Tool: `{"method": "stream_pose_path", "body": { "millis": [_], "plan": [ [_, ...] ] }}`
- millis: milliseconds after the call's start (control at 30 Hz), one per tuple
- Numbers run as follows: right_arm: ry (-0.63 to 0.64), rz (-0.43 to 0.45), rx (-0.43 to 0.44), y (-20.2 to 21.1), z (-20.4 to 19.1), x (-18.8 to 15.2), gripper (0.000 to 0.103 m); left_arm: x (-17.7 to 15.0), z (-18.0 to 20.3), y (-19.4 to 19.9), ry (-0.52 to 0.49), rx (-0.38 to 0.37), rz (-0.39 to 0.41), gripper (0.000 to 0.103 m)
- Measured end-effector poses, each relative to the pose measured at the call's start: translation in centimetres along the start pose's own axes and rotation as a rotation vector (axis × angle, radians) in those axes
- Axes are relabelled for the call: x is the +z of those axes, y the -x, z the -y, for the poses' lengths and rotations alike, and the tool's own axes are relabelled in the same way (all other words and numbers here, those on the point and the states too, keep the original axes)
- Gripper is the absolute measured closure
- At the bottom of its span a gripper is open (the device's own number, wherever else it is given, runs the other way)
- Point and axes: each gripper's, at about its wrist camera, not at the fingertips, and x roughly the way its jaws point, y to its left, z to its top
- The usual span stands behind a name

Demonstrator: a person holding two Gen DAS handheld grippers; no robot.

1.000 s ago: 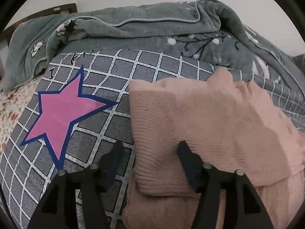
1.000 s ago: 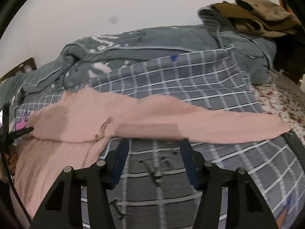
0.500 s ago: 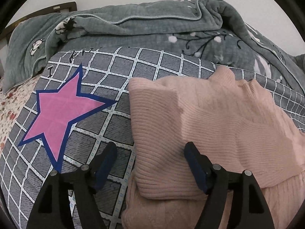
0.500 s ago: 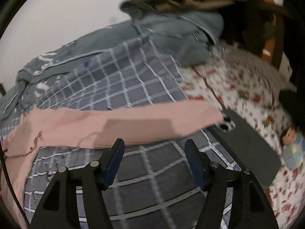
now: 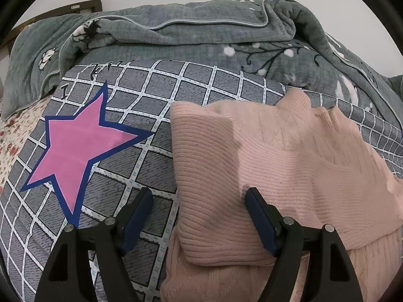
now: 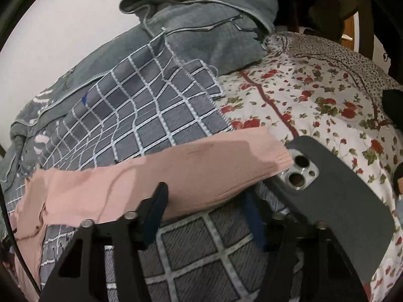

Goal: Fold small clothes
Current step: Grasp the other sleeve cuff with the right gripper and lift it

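One sleeve is already folded across the body of the pink sweater [image 5: 264, 166], which lies on the grey checked bedspread [image 5: 141, 115] of the bed; the other sleeve [image 6: 156, 176] lies stretched flat to the right, its cuff touching a dark phone [image 6: 335, 201]. By my judgement the fold is about a third done: the second sleeve must come over, then the body must be doubled.

The left tool [image 5: 199, 206] stands open astride the near left edge of the sweater, one jaw over the bedspread and one over the knit, pressing on nothing. The right tool [image 6: 209, 201] is closing its jaws around the near edge of the outstretched sleeve; the cloth is between them, but I cannot tell whether the pads bite yet, as the right jaw is blurred.

Room is fair on the left, where the bedspread with its pink star [image 5: 75, 148] lies bare. On the right the phone crowds the cuff, and the rumpled green quilt [image 5: 176, 37] closes the far side.
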Motion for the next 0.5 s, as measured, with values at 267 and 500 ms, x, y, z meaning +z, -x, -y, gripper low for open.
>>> {"method": "stream_pose_path", "body": {
  "millis": [267, 500],
  "plan": [
    [0.197, 0.180, -0.130, 3.8, -4.7, 0.3, 0.097, 0.1, 0.1, 0.0, -0.004, 0.006, -0.001, 0.027],
    [0.311, 0.341, -0.113, 9.6, -14.6, 1.3, 0.097, 0.0, -3.4, 1.9, 0.136, -0.223, 0.033, 0.021]
  ]
}}
